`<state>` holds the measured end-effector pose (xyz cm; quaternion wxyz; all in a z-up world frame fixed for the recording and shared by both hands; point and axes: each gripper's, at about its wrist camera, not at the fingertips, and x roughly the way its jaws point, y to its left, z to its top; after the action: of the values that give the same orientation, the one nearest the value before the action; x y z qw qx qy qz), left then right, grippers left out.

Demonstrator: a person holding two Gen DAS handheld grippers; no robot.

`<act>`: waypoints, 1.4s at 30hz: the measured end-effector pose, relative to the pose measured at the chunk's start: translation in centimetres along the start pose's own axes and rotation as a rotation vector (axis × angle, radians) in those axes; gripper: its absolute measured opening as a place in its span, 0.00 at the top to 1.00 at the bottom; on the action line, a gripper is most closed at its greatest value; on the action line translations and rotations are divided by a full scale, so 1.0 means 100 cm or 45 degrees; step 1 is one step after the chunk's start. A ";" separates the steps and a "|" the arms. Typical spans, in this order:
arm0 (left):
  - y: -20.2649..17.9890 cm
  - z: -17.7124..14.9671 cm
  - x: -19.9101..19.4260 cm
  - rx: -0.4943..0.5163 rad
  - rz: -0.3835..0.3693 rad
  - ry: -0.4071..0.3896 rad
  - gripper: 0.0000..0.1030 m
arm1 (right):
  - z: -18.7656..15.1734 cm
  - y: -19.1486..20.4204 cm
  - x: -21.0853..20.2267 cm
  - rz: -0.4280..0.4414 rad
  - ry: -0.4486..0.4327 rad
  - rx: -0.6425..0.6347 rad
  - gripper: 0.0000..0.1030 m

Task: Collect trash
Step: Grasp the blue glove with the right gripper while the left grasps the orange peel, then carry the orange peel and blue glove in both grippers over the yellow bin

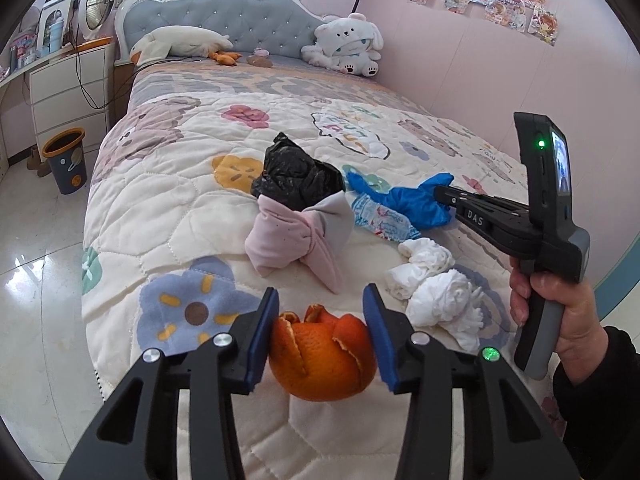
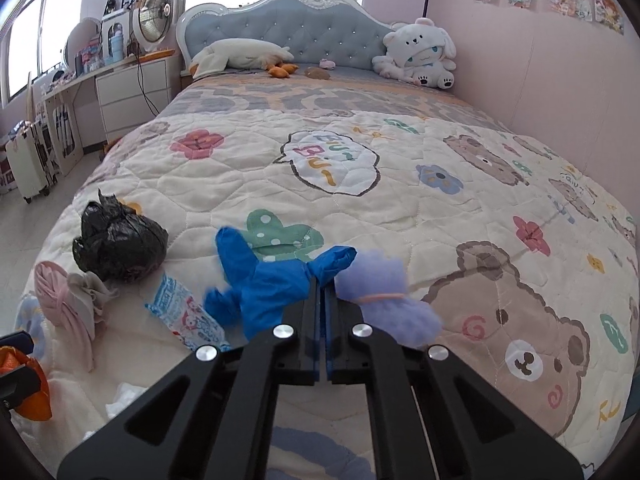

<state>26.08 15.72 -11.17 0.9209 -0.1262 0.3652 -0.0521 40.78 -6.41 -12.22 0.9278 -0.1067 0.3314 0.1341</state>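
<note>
My left gripper [image 1: 320, 322] is shut on an orange peel [image 1: 324, 356] just above the bed's near edge; the peel also shows at the left edge of the right wrist view [image 2: 28, 392]. My right gripper [image 2: 322, 280] is shut on a blue glove [image 2: 272, 284], which also shows in the left wrist view [image 1: 412, 200]. On the quilt lie a black plastic bag [image 1: 296, 174] [image 2: 118, 246], a pink and grey cloth bundle [image 1: 300, 236] [image 2: 68, 300], a printed wrapper [image 1: 384, 218] [image 2: 188, 316], white crumpled tissues [image 1: 436, 284] and a lilac fluffy wad [image 2: 384, 292].
A blue and orange waste bin [image 1: 66, 160] stands on the tiled floor left of the bed. Plush toys [image 1: 344, 46] lie by the headboard. White drawers [image 1: 68, 88] and a fan [image 1: 98, 0] stand at the far left. A pink wall runs along the bed's right side.
</note>
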 end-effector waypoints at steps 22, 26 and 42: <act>-0.025 0.003 -0.058 0.023 -0.005 -0.088 0.60 | 0.007 -0.045 -0.135 0.052 -0.215 0.086 0.99; -0.033 0.000 -0.070 0.034 -0.005 -0.103 0.60 | -0.001 -0.050 -0.163 0.064 -0.249 0.087 0.99; -0.062 -0.010 -0.097 0.073 -0.038 -0.135 0.60 | -0.038 -0.074 -0.185 0.126 -0.150 0.169 0.98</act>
<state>18.26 11.34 -3.79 0.9413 -0.1079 0.3123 -0.0694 27.10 -17.76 -2.36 0.9430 -0.0204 0.2892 0.1636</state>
